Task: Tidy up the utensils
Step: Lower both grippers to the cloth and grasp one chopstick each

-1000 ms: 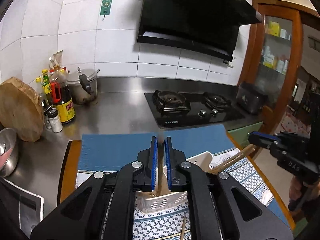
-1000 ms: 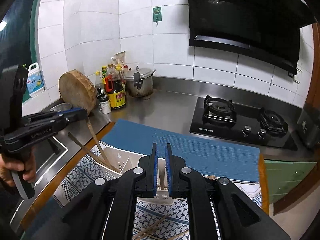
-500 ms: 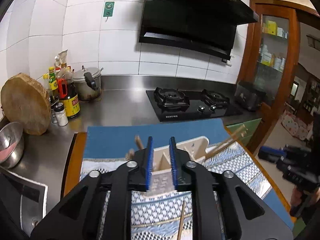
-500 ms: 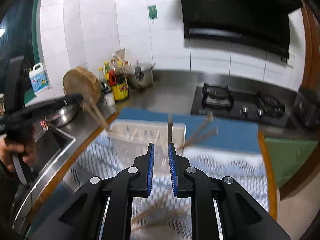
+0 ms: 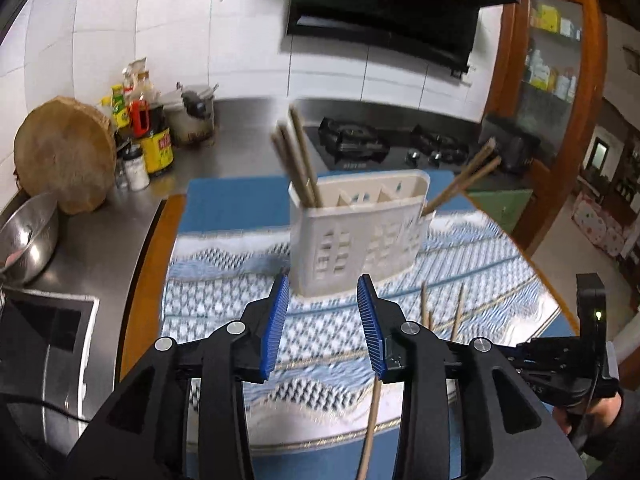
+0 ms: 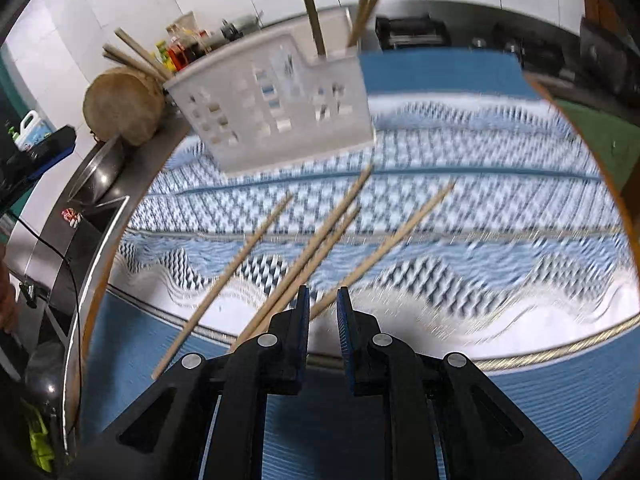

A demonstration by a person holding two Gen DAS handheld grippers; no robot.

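1. At the far left, off the work area, a round wooden chopping block point(image 5: 66, 156) leans by the sauce bottles point(image 5: 154, 136) on the steel counter point(image 5: 240, 152) — none of it looks to be part of the sorting.
2. The left gripper point(image 5: 322, 312) hangs above the patterned cloth point(image 5: 224, 312), just short of the white utensil holder point(image 5: 356, 236). Its jaws have just been opening; they stand apart now, with nothing between the pads.
3. The holder stands upright on the cloth. Its leftmost compartment holds a bundle of chopsticks point(image 5: 298, 156) leaning left; a second pair point(image 5: 464, 176) sticks out of the right end. The middle compartments look empty in the left wrist view.
4. So the job seems roughly half done — several sticks are filed, several are not.
5. Right of the holder and nearer the cameras, loose chopsticks point(image 6: 332, 232) lie slanted on the cloth, four or so, two of them touching side by side.
6. The right gripper point(image 6: 323, 316) points down at the near ends of those loose sticks. Its jaws stand slightly apart, and I judge them not yet closed on anything: one stick's end runs in towards the gap, but blur hides whether a pad touches it.
7. What remains: pick up each loose stick and drop it into a compartment.
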